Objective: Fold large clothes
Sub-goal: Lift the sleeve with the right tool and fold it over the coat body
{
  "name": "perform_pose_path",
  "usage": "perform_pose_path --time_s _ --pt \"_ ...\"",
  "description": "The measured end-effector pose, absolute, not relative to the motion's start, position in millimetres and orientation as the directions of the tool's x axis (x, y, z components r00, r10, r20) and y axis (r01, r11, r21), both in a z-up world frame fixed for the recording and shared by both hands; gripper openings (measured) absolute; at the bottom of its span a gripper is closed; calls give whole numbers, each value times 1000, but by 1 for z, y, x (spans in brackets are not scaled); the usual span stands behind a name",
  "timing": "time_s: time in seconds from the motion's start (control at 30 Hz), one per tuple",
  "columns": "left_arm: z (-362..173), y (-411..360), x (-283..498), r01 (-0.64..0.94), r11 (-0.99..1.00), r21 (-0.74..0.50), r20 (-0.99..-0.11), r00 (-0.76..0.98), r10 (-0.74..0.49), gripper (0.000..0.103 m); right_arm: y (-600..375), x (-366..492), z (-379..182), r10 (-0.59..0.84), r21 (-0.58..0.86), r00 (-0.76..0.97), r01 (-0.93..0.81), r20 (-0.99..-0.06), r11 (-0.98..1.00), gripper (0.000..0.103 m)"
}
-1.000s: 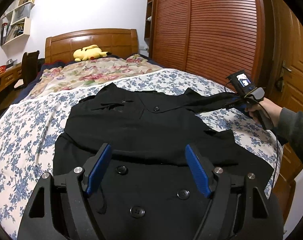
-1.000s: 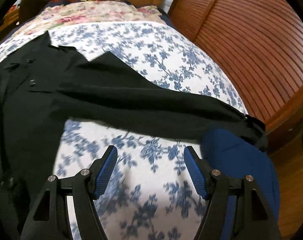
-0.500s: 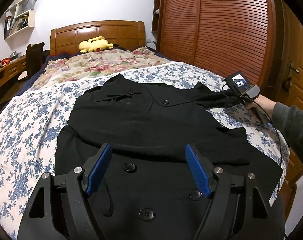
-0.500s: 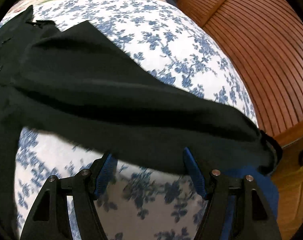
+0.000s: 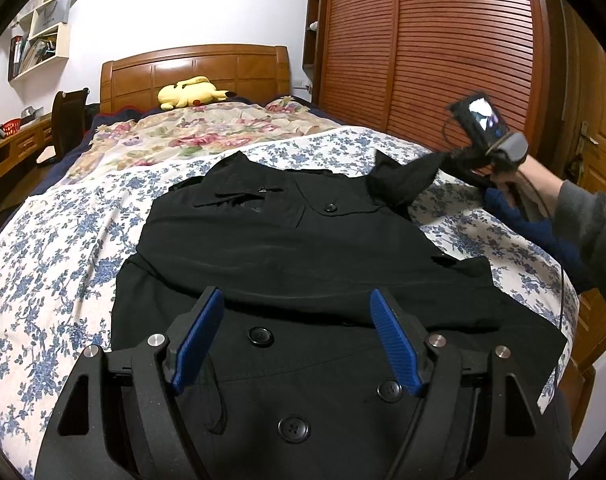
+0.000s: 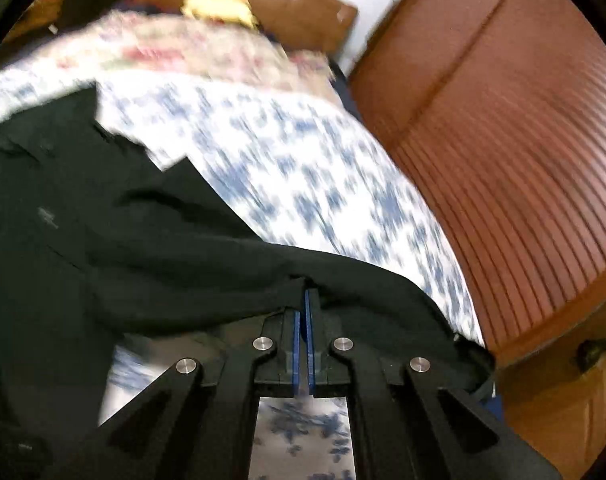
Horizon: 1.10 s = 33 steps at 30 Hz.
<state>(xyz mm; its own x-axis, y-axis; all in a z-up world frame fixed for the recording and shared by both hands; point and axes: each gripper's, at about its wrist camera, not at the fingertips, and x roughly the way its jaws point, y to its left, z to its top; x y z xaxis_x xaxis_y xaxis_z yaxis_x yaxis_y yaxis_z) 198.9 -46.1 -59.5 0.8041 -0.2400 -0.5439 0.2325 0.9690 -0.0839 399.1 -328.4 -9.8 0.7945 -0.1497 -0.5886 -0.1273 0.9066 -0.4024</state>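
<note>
Blue-flowered bedding point(image 5: 63, 248) covered the bed, and the black coat point(image 5: 303, 248) lay spread front-up across it, buttons showing, its collar end toward the wooden headboard point(image 5: 207, 72). Against that headboard rested a yellow plush toy point(image 5: 189, 92) on a rose-patterned quilt point(image 5: 191, 136). Slatted wardrobe doors point(image 5: 455, 48) stood along the side of the bed away from the wall shelves. The left gripper point(image 5: 297, 336) hovered over the coat's lower front, nearest the foot of the bed, its blue fingers spread wide with nothing between them. The right gripper point(image 6: 302, 300), held by a hand point(image 5: 531, 176) in a grey sleeve, had its fingers pressed together, pinching the coat's sleeve point(image 6: 263, 276) and lifting it off the bedding on the wardrobe side.
</note>
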Motion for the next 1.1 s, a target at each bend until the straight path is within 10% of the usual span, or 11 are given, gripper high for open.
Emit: perform_pose_path --time_s 0.27,0.53,0.6,0.77,1.1 --pt "-56 -40 194 223 971 -87 -533 813 -234 77 -247 308 5 217 -294 786 -449 -578 844 2" --pt "-53 -39 191 223 970 -91 -524 818 -238 77 -228 287 -30 225 -273 710 -514 -667 813 6" --pt "-53 -39 190 225 970 -91 -521 819 -240 77 -230 284 -20 231 -247 711 -499 -664 830 11" --pt "-53 -39 191 228 969 -92 -521 819 -242 77 -250 277 16 281 -194 757 -470 -590 861 60" --pt "-54 -40 192 226 970 -89 -526 816 -239 77 -290 299 4 123 -216 800 -302 -587 928 66"
